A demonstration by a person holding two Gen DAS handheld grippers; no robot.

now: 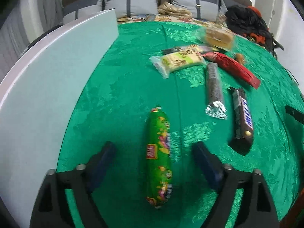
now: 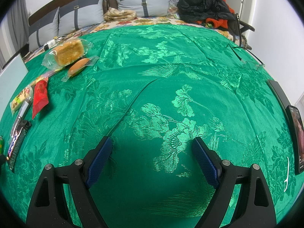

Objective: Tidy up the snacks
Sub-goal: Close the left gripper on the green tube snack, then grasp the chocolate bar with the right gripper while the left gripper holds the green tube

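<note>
A long green snack pack (image 1: 158, 157) lies on the green cloth (image 1: 123, 95) between the blue pads of my left gripper (image 1: 153, 144). The jaws stand wide open and neither pad touches the pack. Further right lie a Snickers bar (image 1: 243, 117), a dark bar with a silver end (image 1: 214, 89), a red packet (image 1: 233, 66), a pale yellow packet (image 1: 178, 61) and bagged bread (image 1: 218, 37). My right gripper (image 2: 153, 142) hangs open over bare cloth with nothing between its fingers. Its view shows the Snickers bar (image 2: 15, 146), red packet (image 2: 39, 96), bread (image 2: 69, 52) and a small wrapped bun (image 2: 78, 67) at far left.
A white panel (image 1: 57, 76) stands along the left side of the cloth. A phone (image 2: 296, 134) and a dark flat item lie at the right edge, with glasses (image 2: 248, 60) beyond. Cushions and a heap of black and red clothes (image 2: 203, 5) sit at the back.
</note>
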